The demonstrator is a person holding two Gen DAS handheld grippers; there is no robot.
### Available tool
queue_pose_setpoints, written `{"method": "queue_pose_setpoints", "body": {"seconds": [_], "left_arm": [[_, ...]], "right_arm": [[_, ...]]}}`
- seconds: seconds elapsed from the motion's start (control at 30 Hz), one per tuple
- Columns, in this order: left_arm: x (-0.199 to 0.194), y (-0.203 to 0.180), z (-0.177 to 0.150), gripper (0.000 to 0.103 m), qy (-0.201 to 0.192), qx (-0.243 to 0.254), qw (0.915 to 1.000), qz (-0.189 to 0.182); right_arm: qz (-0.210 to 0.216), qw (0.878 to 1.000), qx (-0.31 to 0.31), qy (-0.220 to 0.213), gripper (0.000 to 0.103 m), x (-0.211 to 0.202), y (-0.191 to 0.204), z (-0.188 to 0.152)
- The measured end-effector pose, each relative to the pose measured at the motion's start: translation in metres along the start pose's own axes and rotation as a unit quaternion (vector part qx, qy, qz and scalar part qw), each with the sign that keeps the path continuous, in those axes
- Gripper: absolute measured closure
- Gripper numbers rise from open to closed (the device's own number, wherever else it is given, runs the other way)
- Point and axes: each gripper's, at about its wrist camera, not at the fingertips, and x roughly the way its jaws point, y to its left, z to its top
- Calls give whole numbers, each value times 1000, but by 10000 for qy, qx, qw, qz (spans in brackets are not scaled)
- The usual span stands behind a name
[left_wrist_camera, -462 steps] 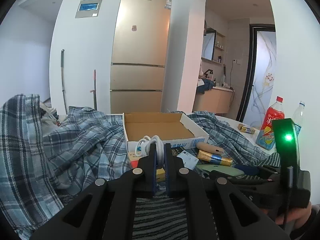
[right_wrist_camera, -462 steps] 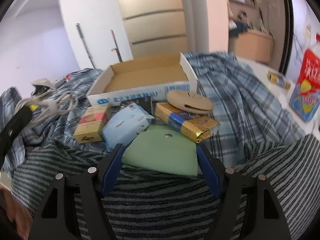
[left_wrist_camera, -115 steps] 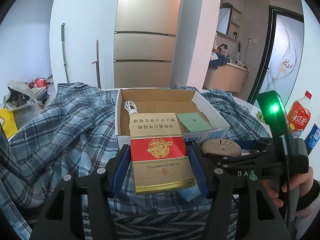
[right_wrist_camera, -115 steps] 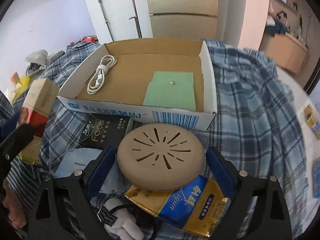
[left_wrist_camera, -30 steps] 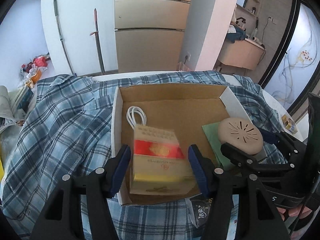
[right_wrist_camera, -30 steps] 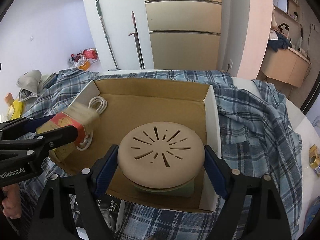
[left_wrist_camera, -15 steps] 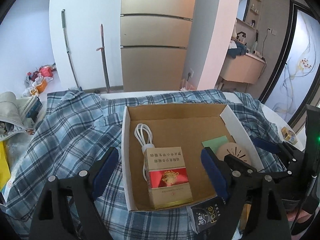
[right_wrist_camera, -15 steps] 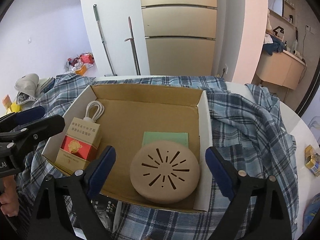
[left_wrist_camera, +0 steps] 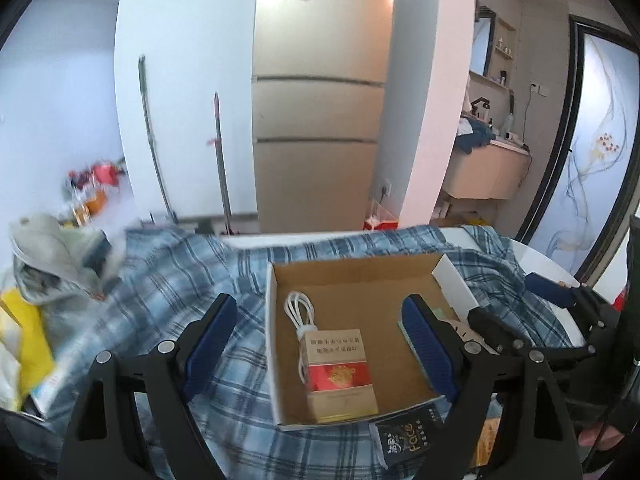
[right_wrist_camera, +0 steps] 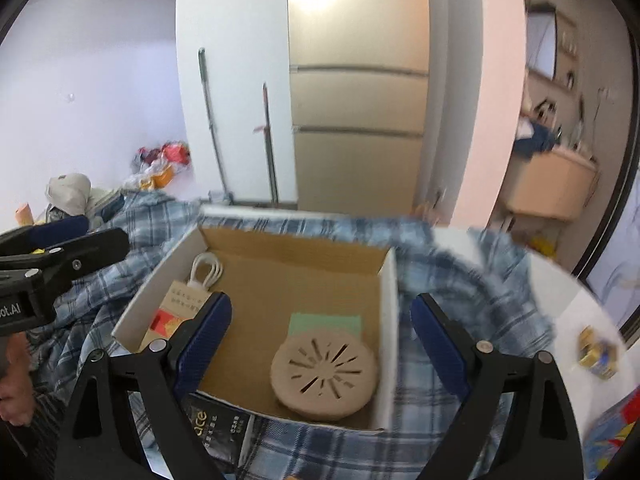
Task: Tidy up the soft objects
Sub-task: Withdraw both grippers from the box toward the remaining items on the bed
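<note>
Jaws of both the left gripper (left_wrist_camera: 322, 334) and right gripper (right_wrist_camera: 320, 328) gape, empty, above the box (right_wrist_camera: 390, 320), centre frame (carton (left_wrist_camera: 340, 372), disc (right_wrist_camera: 324, 372) inside). Placing looks finished; next, fetch the black packet (left_wrist_camera: 410, 436), lower frame.

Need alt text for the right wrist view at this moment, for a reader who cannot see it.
The open right gripper hovers over an open cardboard box on blue plaid cloth. Inside lie a round tan slotted disc on a green square pouch, a red-and-gold carton and a coiled white cable.
</note>
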Motion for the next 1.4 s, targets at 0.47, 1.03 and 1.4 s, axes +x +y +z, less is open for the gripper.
{"method": "queue_pose_setpoints", "body": {"seconds": [0.47, 1.03, 1.4], "left_arm": [[-112, -27, 4, 0, -1287, 279, 9910, -245], [-179, -36, -39, 0, -1643, 371, 9845, -496], [-167, -38, -86, 0, -1495, 445, 9853, -692]], "right_arm": [[-138, 9926, 316, -1161, 0, -115, -17, 12], [-264, 9845, 476, -1670, 0, -186, -22, -27], [-470, 9847, 489, -1606, 0, -184, -22, -66]]}}
